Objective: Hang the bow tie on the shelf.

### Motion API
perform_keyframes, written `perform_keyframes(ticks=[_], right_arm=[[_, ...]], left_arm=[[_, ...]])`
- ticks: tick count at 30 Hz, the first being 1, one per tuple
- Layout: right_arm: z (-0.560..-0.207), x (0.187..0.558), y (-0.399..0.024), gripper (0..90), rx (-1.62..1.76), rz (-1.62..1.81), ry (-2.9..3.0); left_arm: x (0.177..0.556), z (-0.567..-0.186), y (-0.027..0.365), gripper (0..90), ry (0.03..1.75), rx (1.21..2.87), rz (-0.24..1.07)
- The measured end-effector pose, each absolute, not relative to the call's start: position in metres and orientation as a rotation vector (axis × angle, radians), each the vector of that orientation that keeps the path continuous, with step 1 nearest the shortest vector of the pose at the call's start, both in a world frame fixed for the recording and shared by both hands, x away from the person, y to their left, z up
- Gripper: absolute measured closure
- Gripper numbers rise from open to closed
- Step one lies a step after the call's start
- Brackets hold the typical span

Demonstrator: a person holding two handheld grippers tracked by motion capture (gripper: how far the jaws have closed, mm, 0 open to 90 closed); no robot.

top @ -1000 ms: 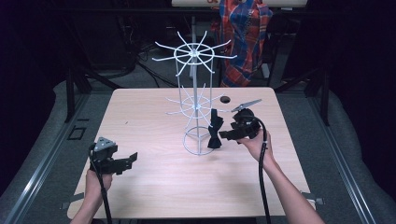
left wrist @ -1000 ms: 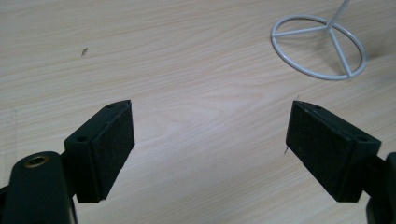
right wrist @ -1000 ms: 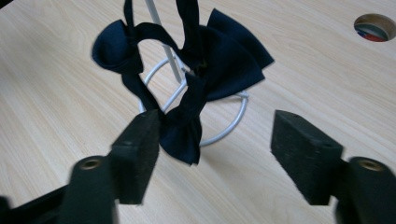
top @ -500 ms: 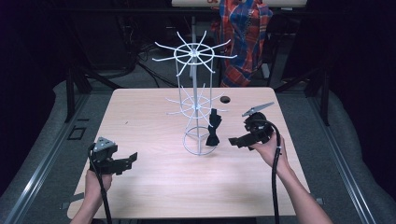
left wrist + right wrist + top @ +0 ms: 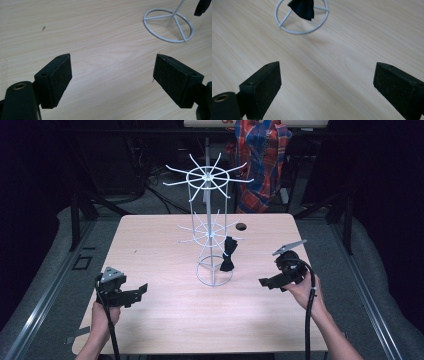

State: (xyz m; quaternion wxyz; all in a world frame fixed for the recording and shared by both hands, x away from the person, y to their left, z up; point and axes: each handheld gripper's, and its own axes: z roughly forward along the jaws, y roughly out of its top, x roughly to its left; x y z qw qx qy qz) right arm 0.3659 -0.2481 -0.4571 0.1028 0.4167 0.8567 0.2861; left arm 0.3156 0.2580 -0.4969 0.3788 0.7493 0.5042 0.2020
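A: Position of the white wire rack (image 5: 212, 227)?

B: Upright, mid-table (image 5: 150, 240). Two tiers of radial hooks on a centre post, ring base flat on the wood. A black bow tie (image 5: 228, 255) hangs from a lower-tier hook on the rack's right side, its lower end over the ring base.

A: Left gripper (image 5: 134, 295)?

B: Held in the left hand (image 5: 102, 312) near the front left corner. Jaws wide apart, nothing between them; bare wood shows in the gap in the left gripper view. Ring base (image 5: 168, 28) at upper right there.

A: Right gripper (image 5: 267, 282)?

B: Right of the rack, apart from it, pointing toward it. Jaws wide, nothing held. Right gripper view: bow tie's lower end (image 5: 302, 8) over the ring base.

A: Anything else?

B: Dark round hole (image 5: 241, 226) in the tabletop behind the rack.
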Motion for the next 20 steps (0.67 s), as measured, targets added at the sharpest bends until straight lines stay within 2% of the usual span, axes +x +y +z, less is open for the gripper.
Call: perform_keyframes(ticks=[8,20], right_arm=[[-0.473,0.354,-0.26,6.6,1.232,0.755,2.566],[-0.486,0.359,-0.263,9.3,1.195,0.698,2.61]], left_arm=[[0.318,-0.498,0.257,15.7,1.298,1.92,0.51],[0.32,-0.499,0.256,15.7,1.32,1.908,0.517]])
